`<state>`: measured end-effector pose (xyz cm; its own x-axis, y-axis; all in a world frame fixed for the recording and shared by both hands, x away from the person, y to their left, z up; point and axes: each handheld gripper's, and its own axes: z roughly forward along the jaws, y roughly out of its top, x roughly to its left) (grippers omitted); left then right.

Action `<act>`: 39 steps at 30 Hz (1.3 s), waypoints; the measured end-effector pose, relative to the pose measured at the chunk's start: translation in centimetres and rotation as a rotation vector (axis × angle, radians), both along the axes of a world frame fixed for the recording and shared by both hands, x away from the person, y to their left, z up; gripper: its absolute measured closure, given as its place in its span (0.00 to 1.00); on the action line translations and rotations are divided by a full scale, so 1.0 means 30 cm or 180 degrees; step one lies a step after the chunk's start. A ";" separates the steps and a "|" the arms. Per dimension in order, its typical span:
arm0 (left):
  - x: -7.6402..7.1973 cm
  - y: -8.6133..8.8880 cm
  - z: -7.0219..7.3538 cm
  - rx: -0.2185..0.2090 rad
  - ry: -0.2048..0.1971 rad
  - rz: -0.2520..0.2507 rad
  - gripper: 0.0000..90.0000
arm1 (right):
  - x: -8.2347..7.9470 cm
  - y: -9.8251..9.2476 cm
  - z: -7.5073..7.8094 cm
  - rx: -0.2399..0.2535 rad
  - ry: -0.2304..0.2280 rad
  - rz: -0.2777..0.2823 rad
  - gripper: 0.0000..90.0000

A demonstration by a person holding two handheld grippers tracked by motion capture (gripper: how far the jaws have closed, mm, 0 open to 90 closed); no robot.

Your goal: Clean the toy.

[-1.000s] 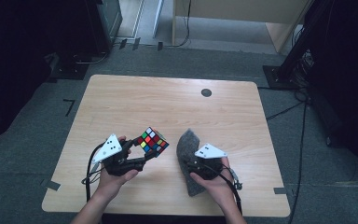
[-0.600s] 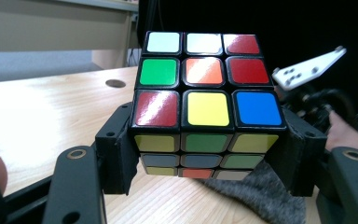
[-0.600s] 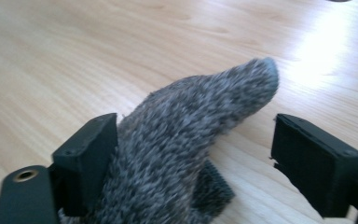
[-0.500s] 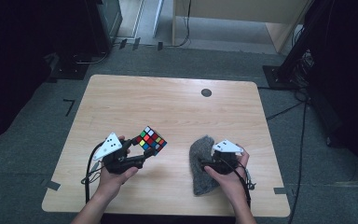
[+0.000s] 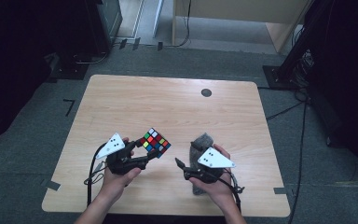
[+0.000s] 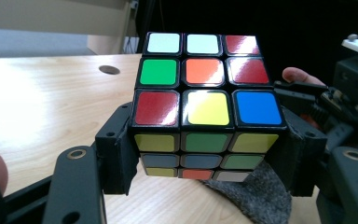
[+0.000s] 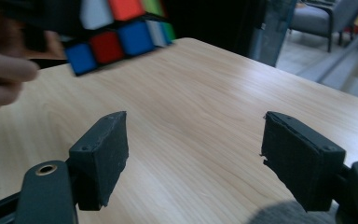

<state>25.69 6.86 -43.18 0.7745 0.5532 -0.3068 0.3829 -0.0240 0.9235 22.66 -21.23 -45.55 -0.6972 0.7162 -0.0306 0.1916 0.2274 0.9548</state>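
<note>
Wooden table (image 5: 168,107): one, with one dark round hole (image 5: 206,92) near the far edge.
Colour-tiled puzzle cube (image 5: 154,142): one.
Grey cloth (image 5: 201,142): one.
Handheld two-jaw grippers: two, namely left gripper (image 5: 149,158) and right gripper (image 5: 182,169).
Grey three-cornered plates: two, one atop each gripper.
Hands: two.

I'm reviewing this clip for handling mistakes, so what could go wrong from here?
1. The cube is held off the table by only its lower layers between the left gripper jaws; it might twist or drop.
2. The open right gripper points toward the cube and may knock it.
3. The grey cloth under that hand may drag along.
</note>
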 end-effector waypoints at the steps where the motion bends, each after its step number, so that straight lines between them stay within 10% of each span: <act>1: -0.002 -0.006 0.000 -0.0007 0.0016 -0.0018 0.38 | -0.006 0.017 -0.004 -0.0035 -0.0036 0.0035 0.25; 10: -0.009 -0.050 -0.024 -0.0155 0.0340 -0.0276 0.38 | -0.034 0.105 -0.009 -0.0097 -0.0333 0.0089 0.21; 18: -0.004 -0.056 -0.035 -0.0272 0.0468 -0.0450 0.37 | -0.056 0.129 -0.018 -0.0296 -0.0594 -0.0032 0.38; 27: 0.031 0.033 -0.006 -0.0501 0.0360 -0.0397 0.23 | -0.010 0.069 -0.011 -0.0241 -0.0356 -0.0161 0.38; 39: -0.059 -0.076 -0.055 0.1240 -0.1070 -0.0226 0.21 | 0.011 0.000 0.055 0.0292 0.0328 0.0017 0.38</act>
<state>23.93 4.59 -44.83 0.8346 0.5193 0.1837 0.0515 -0.4057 0.9126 22.99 -21.23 -43.91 -0.6970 0.7090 0.1069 0.2889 0.1412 0.9469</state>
